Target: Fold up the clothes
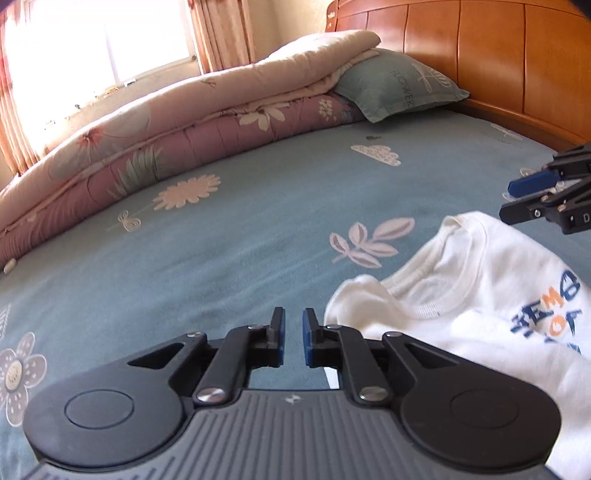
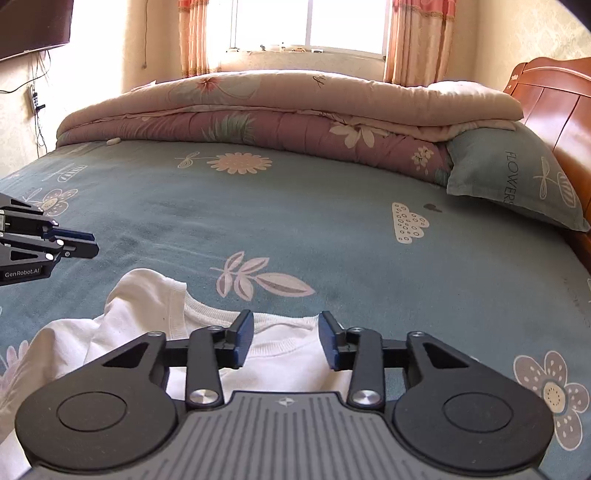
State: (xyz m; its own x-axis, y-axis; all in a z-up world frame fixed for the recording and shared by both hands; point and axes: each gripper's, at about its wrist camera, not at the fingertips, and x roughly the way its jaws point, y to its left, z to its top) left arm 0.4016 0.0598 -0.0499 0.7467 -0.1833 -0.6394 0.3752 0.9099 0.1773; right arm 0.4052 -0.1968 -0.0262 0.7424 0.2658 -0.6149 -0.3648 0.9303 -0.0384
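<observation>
A white T-shirt [image 1: 461, 314] with blue and orange lettering lies crumpled on the blue-green flowered bedsheet [image 1: 221, 258], collar facing up. My left gripper [image 1: 293, 334] hovers over bare sheet just left of the shirt, its pads almost together with only a narrow slit and nothing in it. In the right wrist view my right gripper [image 2: 286, 339] stands open above the shirt's collar [image 2: 207, 314], with no cloth between the pads. Each gripper also shows at the edge of the other's view: the right gripper [image 1: 508, 201] beyond the shirt, the left gripper [image 2: 95, 242] at far left.
A folded pink and cream quilt [image 2: 288, 110] runs along the bed's far side below a bright window [image 2: 310, 26]. A blue-green pillow [image 2: 517, 177] leans on the wooden headboard [image 1: 480, 55]. Open sheet stretches between the shirt and the quilt.
</observation>
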